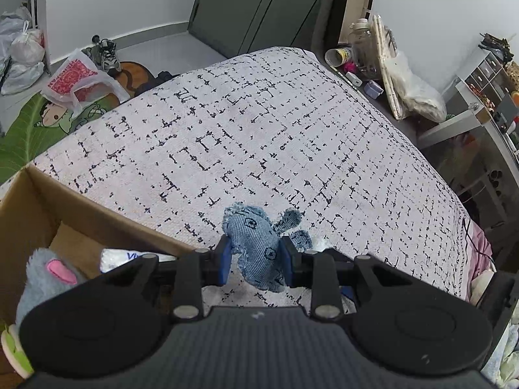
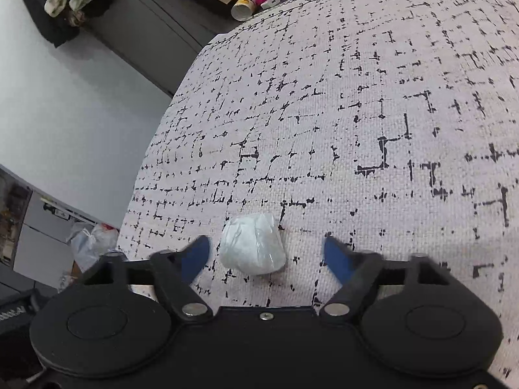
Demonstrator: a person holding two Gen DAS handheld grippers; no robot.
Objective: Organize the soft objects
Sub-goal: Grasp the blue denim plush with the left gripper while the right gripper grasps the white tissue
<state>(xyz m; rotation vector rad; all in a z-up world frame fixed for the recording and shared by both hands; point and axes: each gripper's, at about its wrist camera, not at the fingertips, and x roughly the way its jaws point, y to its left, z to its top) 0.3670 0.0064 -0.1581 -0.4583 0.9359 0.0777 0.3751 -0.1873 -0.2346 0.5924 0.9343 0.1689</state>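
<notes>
A small blue denim stuffed toy (image 1: 258, 246) hangs between the blue pads of my left gripper (image 1: 256, 256), which is shut on it above the patterned bedspread (image 1: 243, 123). To its lower left an open cardboard box (image 1: 48, 214) holds a grey plush with a pink ear (image 1: 48, 272) and a plastic-wrapped pack (image 1: 129, 257). In the right wrist view a white plastic-wrapped bundle (image 2: 253, 244) lies on the bedspread (image 2: 356, 97) between the blurred fingers of my right gripper (image 2: 264, 256). The pads stand apart from the bundle on both sides.
Beyond the bed's far edge lie plastic bags (image 1: 78, 77), shoes (image 1: 107, 53) and a green rug (image 1: 26, 129) on the floor. A cluttered side surface with a jar (image 1: 360, 35) and shelves (image 1: 486, 74) stands at the right. A white wall (image 2: 65, 103) runs left of the bed.
</notes>
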